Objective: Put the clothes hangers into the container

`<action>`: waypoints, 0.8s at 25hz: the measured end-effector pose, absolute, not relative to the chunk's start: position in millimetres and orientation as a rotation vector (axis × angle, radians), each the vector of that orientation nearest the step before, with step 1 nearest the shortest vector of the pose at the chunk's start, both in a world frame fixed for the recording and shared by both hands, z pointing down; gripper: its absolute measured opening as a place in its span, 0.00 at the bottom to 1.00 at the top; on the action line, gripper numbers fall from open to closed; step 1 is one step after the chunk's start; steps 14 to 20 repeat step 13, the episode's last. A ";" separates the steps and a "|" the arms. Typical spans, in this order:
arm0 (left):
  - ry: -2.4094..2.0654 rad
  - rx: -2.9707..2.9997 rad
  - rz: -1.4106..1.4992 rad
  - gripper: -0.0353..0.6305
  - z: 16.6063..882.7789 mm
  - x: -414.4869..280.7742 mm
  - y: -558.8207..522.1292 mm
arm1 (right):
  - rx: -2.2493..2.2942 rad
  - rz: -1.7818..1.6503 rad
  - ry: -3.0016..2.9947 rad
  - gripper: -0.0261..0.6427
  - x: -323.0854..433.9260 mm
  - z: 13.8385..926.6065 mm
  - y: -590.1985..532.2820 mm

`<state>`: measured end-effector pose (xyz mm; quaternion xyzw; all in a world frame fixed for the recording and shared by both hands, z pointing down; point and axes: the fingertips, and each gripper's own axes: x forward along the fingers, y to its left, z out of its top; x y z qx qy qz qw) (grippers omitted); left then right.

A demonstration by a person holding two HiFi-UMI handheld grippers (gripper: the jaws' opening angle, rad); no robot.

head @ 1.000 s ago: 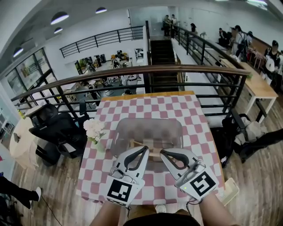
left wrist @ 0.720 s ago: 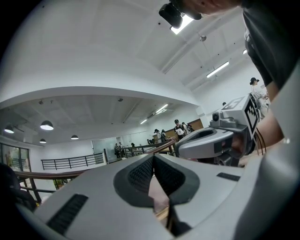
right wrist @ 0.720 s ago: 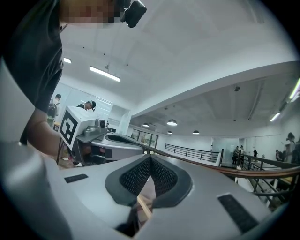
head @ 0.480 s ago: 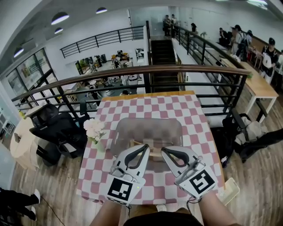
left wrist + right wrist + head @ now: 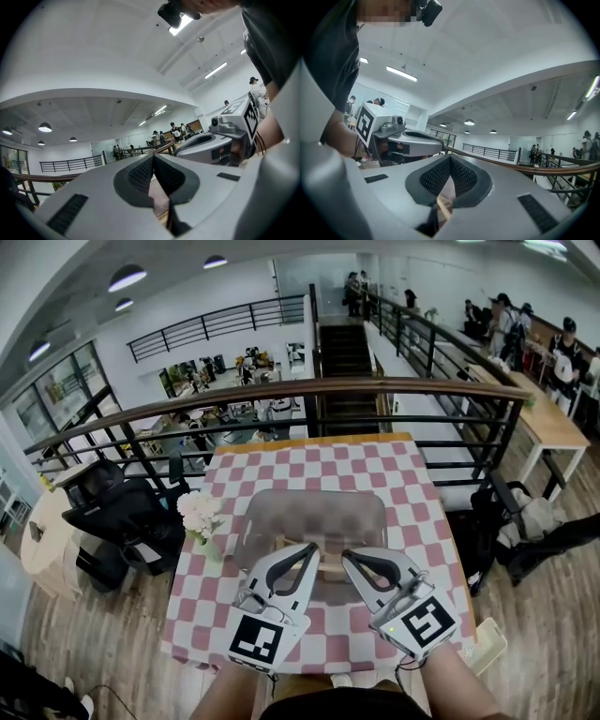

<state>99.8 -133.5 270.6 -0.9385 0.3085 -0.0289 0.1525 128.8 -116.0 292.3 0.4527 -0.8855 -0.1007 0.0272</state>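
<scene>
Head view. A table under a pink-and-white checked cloth (image 5: pixel 309 465) stands against a dark metal railing with a brown handrail (image 5: pixel 309 388). On the cloth sits a translucent grey plastic container (image 5: pixel 281 512). A bunch of white flowers (image 5: pixel 199 514) stands just beside its left wall. A light wooden clothes hanger (image 5: pixel 327 565) lies at the container's near edge; whether it is inside the rim or just outside it I cannot tell. The left gripper (image 5: pixel 308 548) and right gripper (image 5: pixel 347 557) are held side by side over the near half of the table, tips pointing at the container. The hanger shows in the gap between them.

Left gripper view. Left gripper (image 5: pixel 153 157): the black ribbed pads meet at the tip, fully closed, nothing clamped. Below the tip, a patch of cloth and a thin sliver of the wooden hanger (image 5: pixel 162 217) are visible. The right gripper (image 5: pixel 211 143) is close by.

Right gripper view. Right gripper (image 5: pixel 450 158): pads closed tip to tip, nothing pinched. A strip of the hanger (image 5: pixel 443 207) shows under them. The left gripper (image 5: pixel 412 140) is alongside.
</scene>
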 end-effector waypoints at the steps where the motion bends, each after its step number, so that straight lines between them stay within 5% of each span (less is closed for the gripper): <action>1: 0.887 -2.690 -0.079 0.07 269.8 99.9 -133.7 | 1.401 -0.312 -2.735 0.08 128.9 291.9 -116.5; 20: 0.867 -2.684 -0.010 0.07 259.7 113.7 -135.8 | 1.476 -0.318 -2.715 0.08 137.5 285.8 -123.6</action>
